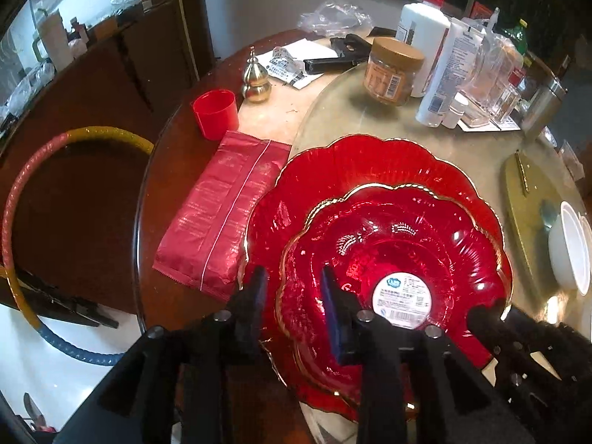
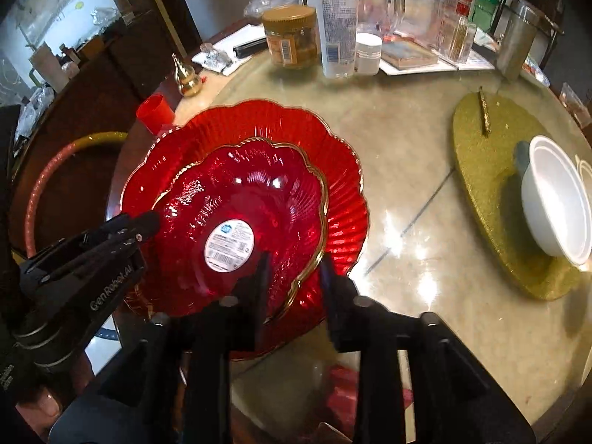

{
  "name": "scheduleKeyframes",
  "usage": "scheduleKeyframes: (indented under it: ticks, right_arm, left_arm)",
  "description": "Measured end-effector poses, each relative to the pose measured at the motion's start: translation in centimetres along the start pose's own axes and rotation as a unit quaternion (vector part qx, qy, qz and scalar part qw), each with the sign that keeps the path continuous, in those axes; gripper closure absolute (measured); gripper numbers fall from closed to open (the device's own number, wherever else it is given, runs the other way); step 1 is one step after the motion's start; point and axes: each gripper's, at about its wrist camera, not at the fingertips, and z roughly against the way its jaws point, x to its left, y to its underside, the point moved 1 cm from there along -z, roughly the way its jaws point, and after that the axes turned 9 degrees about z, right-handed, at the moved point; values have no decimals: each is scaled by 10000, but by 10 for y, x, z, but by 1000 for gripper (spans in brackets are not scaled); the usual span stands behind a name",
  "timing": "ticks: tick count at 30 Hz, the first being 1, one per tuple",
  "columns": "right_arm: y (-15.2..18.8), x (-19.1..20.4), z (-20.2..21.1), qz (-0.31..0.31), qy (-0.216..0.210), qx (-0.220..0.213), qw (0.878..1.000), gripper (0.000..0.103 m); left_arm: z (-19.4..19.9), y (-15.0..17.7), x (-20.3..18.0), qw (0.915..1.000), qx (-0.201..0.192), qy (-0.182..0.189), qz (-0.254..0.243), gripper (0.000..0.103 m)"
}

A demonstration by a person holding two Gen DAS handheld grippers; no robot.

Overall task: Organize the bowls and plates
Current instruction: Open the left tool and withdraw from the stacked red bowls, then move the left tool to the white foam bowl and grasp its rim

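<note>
A small red glass bowl (image 1: 388,259) w/ a gold scalloped rim sits nested inside a larger red scalloped plate (image 1: 370,162), both on the glass turntable (image 2: 407,148) of the round desk (image 1: 266,111). A white round label (image 2: 230,246) is stuck at the bowl's centre.

Left gripper (image 1: 292,285) straddles the bowl's near-left rim: one finger outside over the plate, the other inside the bowl. The fingers stand apart from the rim w/ a clear gap, so they're released, not pinching. Right gripper (image 2: 294,270) does the same at the bowl's near-right rim, one finger inside, one outside; there's a gap here too, though the blur makes contact hard to rule out, prob. not gripping.

In the left wrist view the right gripper's tip shows at the bowl's right edge; in the right wrist view the left one shows at its left edge.

Other things: white bowl (image 2: 558,207) lying tilted on a gold glitter mat (image 2: 492,148), well apart to the right. Red foil packet (image 1: 222,214) just beside the plate on the left, red cup (image 1: 214,113) and a brass gourd ornament (image 1: 255,81) behind it. Jar w/ a gold lid (image 1: 394,72), white bottles (image 1: 425,29) and clear containers crowd the far side. A striped hoop (image 1: 22,192) leans off the desk at left.
</note>
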Motion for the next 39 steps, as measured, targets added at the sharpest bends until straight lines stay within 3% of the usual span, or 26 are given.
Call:
scheduleKeyframes:
  ticks: [1, 7, 10, 15, 21, 30, 32, 33, 39]
  right_arm:
    - [0, -1, 2, 8, -5, -40, 10000, 63]
    - [3, -17, 25, -86, -7, -335, 9994, 63]
    - [12, -34, 42, -296, -193, -684, 9970, 63]
    - [40, -71, 61, -765, -462, -1068, 9903, 63]
    - [73, -120, 85, -1235, -547, -1264, 9827, 63]
    - [130, -208, 124, -1935, -232, -1494, 9694, 61]
    - [138, -234, 127, -2272, -215, -1482, 9623, 43]
    - [141, -248, 128, -2437, -278, -1497, 9578, 39]
    - [136, -303, 106, -2992, -495, -1171, 9457, 37]
  left_arm:
    - [0, 0, -1, 10000, 1, 0, -20, 68]
    - [15, -2, -1, 9996, -282, -86, 24, 58]
    - [34, -1, 2, 9973, -710, -87, 162, 49]
    - [67, 7, -15, 9910, -1278, 375, 167, 46]
    - [92, 25, -69, 9819, -1487, 1114, -362, 37]
    - [79, 47, -168, 9749, -1049, 1590, -1155, 34]
    - [72, 49, -190, 9741, -875, 1674, -1242, 29]
    - [67, 48, -203, 9740, -781, 1705, -1274, 29]
    - [42, 50, -249, 9748, -331, 1690, -1415, 28]
